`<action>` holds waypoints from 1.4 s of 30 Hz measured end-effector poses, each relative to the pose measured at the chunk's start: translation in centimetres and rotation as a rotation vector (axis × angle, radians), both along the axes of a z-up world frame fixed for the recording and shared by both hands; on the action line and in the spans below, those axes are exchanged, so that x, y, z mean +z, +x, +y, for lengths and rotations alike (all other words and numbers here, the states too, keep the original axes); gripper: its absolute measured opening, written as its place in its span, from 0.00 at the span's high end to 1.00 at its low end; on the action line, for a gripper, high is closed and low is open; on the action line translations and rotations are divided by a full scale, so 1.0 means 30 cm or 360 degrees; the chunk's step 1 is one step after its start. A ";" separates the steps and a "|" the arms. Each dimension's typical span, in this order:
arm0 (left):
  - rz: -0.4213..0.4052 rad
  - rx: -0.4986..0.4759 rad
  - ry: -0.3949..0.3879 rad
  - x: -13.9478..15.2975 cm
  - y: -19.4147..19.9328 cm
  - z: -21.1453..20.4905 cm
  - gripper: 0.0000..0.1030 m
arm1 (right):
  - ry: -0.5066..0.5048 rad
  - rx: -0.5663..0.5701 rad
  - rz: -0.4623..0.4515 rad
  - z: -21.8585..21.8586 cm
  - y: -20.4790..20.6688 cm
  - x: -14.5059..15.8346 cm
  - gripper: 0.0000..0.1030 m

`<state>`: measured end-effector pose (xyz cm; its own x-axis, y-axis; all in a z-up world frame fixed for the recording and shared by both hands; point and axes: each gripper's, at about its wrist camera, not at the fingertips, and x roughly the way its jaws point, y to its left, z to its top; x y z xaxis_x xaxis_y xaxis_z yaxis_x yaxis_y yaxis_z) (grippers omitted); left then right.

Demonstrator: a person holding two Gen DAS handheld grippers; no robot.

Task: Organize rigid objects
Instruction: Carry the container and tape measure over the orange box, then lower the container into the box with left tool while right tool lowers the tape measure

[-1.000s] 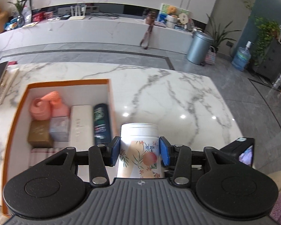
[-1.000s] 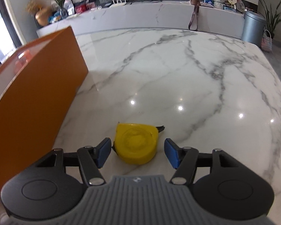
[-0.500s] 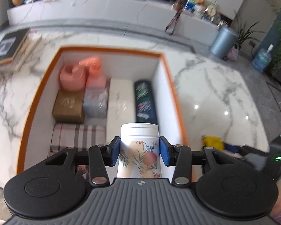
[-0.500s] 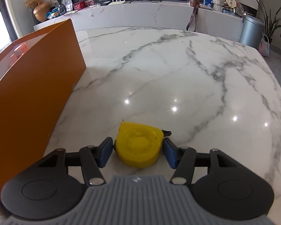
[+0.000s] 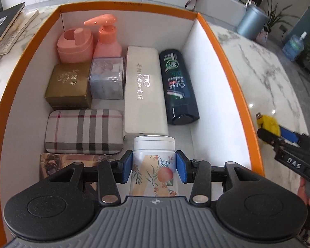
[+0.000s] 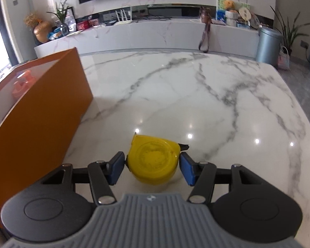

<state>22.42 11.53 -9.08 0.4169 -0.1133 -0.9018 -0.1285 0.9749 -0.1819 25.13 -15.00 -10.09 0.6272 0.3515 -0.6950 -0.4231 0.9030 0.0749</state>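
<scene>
**White jar held over orange box; yellow tape measure gripped on tabletop**

White jar [image 5: 154, 165] with a floral and peach label sits clamped between the blue pads of my left gripper [image 5: 154, 168], upright, above the near part of the orange box [image 5: 227, 66]. Directly beyond it lies a long white case [image 5: 143, 91], with a dark shampoo bottle [image 5: 178, 88] on its side just beside that, toward the box's right wall. Along the left half I note a plaid case [image 5: 83, 131], a gold carton [image 5: 69, 86], a clear plastic box [image 5: 107, 80], and at the far wall a pink pump bottle [image 5: 106, 39] next to a pink round container [image 5: 75, 45].

My right gripper [image 6: 153, 166] is closed on a yellow tape measure [image 6: 153, 164], both pads touching its sides. Whether it rests on the marble tabletop [image 6: 196, 95] or is lifted clear, I cannot tell. It is near the box's right outer wall, toward the tabletop's near edge.
</scene>
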 end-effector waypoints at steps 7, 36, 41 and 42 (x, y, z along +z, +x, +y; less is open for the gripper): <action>0.0164 0.0043 -0.0020 -0.026 0.023 0.027 0.51 | -0.0017 0.0063 -0.0062 0.024 -0.034 0.026 0.43; -0.0333 0.0098 -0.0012 0.072 -0.126 0.185 0.46 | -0.0755 0.1140 -0.0070 0.569 -0.280 0.303 0.43; -0.0334 0.0069 -0.0176 0.056 -0.124 0.219 0.49 | -0.1037 0.1412 0.0005 0.686 -0.235 0.256 0.43; -0.0329 0.0072 -0.0232 0.050 -0.126 0.232 0.49 | -0.1112 0.1475 0.0024 0.708 -0.225 0.240 0.44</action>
<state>18.65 18.49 -7.59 0.5985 -0.2130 -0.7723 -0.1168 0.9305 -0.3471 18.37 6.23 -2.90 0.3203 0.2085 -0.9241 -0.9470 0.0937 -0.3071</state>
